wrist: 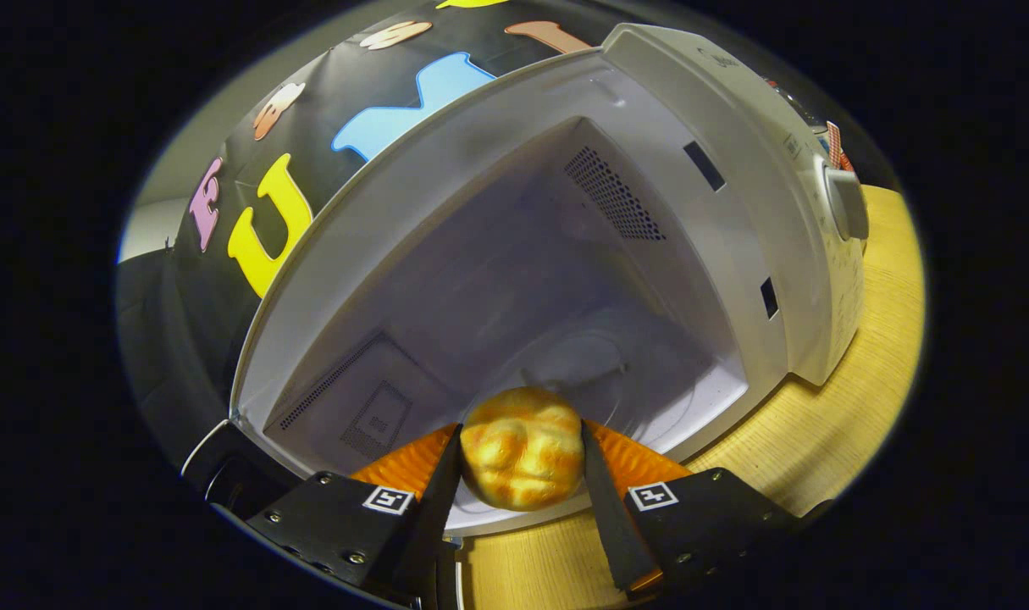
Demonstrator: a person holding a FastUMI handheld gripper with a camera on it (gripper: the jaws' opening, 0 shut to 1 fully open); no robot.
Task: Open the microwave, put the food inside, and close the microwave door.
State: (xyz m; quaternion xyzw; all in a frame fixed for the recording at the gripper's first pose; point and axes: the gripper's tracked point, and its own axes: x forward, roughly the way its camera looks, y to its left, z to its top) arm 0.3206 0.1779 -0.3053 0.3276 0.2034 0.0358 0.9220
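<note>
A golden-brown bread roll (522, 449) sits between my two fingers, and my gripper (521, 453) is shut on it, both pads pressing its sides. The roll hangs at the threshold of the white microwave (734, 127), whose cavity (514, 280) stands open just ahead. The glass turntable (590, 364) lies on the cavity floor right behind the roll. The microwave door (226, 474) is swung open to the left, only its dark edge showing beside my left finger. The view is tilted, so the microwave leans to the right.
The microwave stands on a light wooden table (819, 424). Its control panel with a round knob (846, 202) is on the right. Vent holes (611, 195) mark the cavity's right wall. The black booth cloth hangs behind.
</note>
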